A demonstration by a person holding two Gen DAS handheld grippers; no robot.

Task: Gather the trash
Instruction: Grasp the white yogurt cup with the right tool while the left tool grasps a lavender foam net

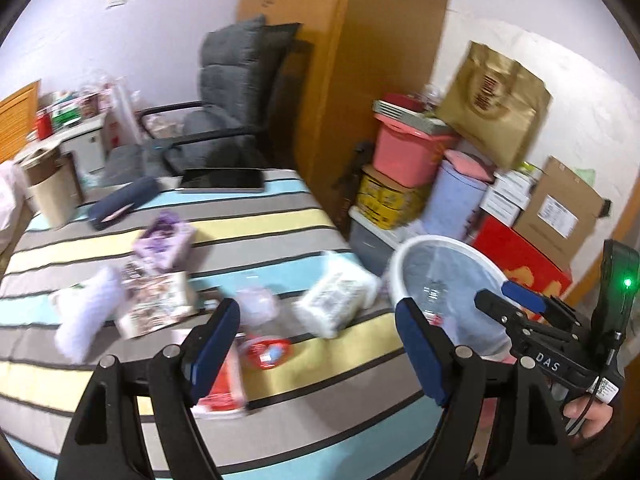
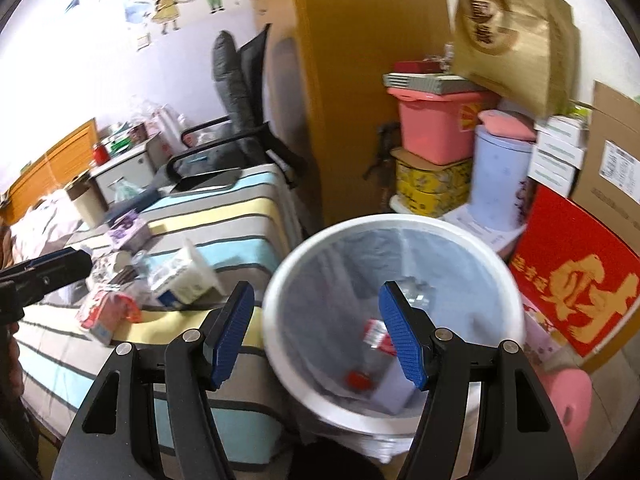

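Right gripper (image 2: pixel 316 334) open over white bin (image 2: pixel 500 268), left gripper (image 1: pixel 318 350) open above bed (image 1: pixel 280 200)

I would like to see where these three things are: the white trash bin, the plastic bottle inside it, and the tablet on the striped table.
white trash bin (image 2: pixel 496 264): right wrist view, on its far rim.
plastic bottle (image 2: pixel 370 354): right wrist view, on its clear body.
tablet (image 1: pixel 222 180): left wrist view, on its dark screen.

Striped bed (image 1: pixel 280 216) — scattered wrappers (image 1: pixel 336 304)
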